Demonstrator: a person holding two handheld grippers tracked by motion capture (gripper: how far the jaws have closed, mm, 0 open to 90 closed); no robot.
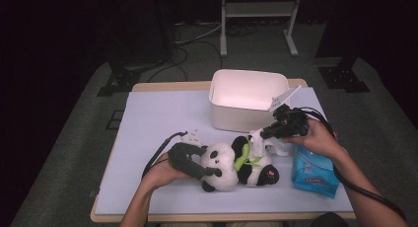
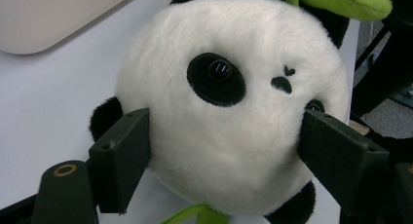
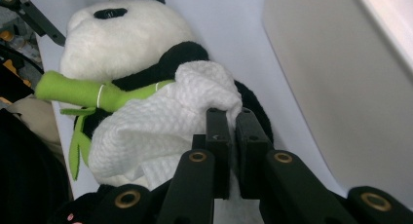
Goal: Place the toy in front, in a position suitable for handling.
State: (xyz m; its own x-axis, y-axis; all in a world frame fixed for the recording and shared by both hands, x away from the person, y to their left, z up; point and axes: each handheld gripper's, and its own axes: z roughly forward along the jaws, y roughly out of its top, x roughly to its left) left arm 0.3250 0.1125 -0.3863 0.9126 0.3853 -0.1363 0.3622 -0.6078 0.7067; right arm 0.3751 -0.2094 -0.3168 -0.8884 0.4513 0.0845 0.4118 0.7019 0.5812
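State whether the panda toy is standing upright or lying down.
Lying down: the panda toy rests lengthwise on the table, head clamped by the left gripper.

1. Your widest free stretch is the left half of the bench, bare from the near edge to the far edge.
2. The white bin blocks the far middle; only a narrow lane runs between its front wall and the plush panda.
3. Your right tool sits in that lane, just beside the bin.
4. The blue tissue pack closes off the near right corner.
5. Your left tool straddles the panda's head, barring passage there.
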